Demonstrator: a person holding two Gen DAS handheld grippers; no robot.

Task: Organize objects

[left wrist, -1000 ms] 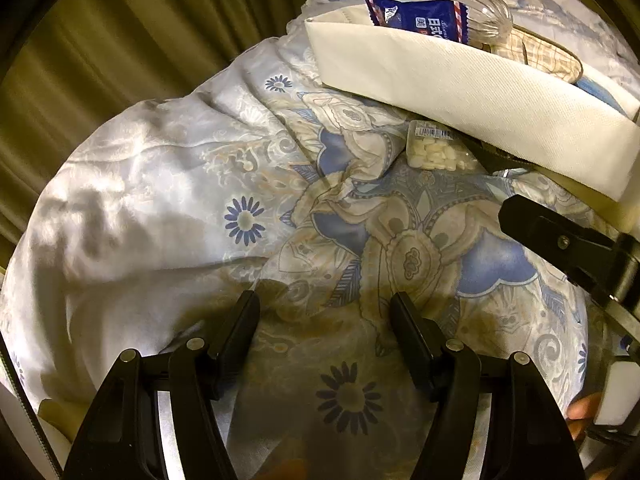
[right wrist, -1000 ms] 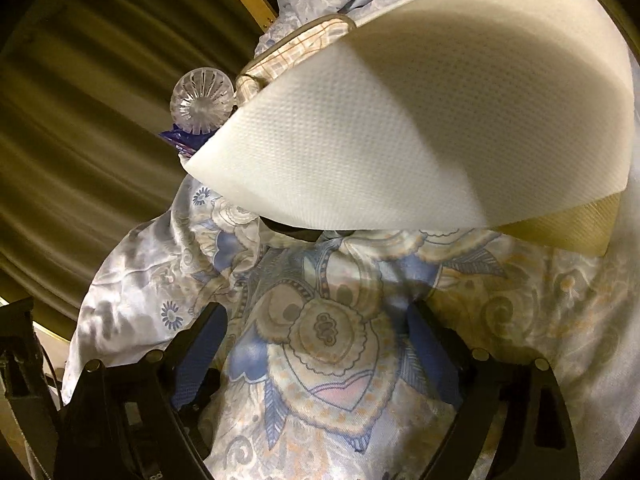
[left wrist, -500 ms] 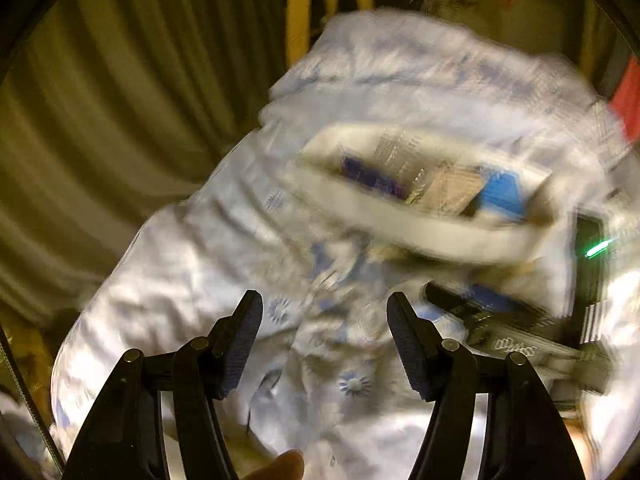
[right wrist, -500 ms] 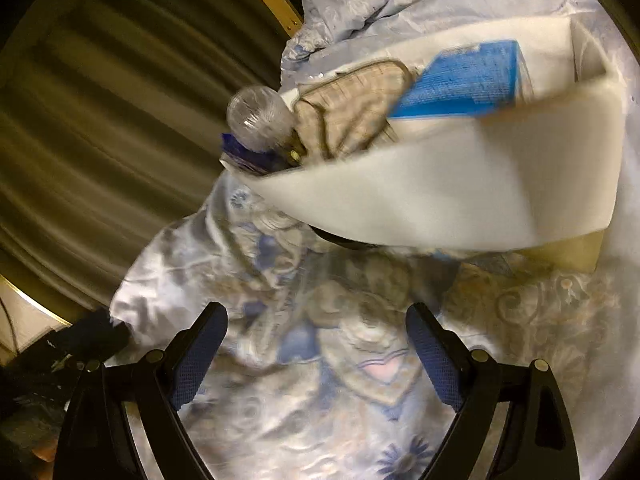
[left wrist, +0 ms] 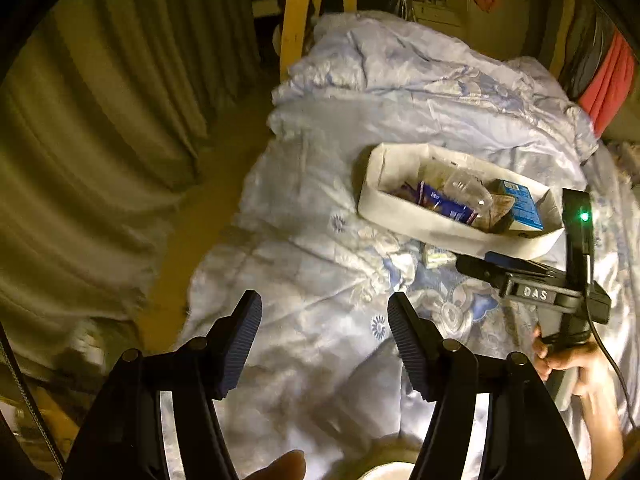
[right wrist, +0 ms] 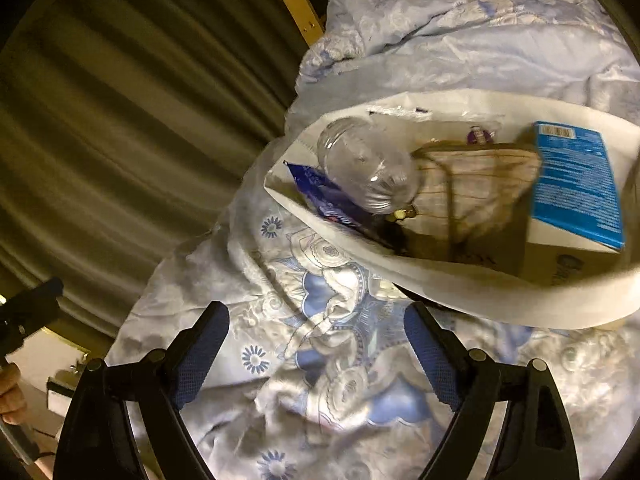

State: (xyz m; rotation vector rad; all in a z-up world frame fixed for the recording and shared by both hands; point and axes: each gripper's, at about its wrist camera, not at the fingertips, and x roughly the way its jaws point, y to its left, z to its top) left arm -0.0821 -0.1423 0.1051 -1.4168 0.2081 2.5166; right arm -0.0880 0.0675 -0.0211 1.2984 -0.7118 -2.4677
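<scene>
A dim room held a bed under a rumpled floral quilt (left wrist: 328, 264), with drab curtains (left wrist: 100, 128) beside it. Both grippers hung over the quilt with fingers spread and nothing between them. Ahead and right of the left gripper (left wrist: 325, 340) lay the white fabric bin (left wrist: 400, 212), its long axis running left to right. The right gripper (right wrist: 316, 350) was nearer, the bin's near wall just beyond its fingertips. The right view showed the clear bottle (right wrist: 366, 170), checked pouch (right wrist: 476, 184) and blue carton (right wrist: 576, 184) inside; only the left view showed a small packet (left wrist: 437, 257) lying outside the bin, probably next.
</scene>
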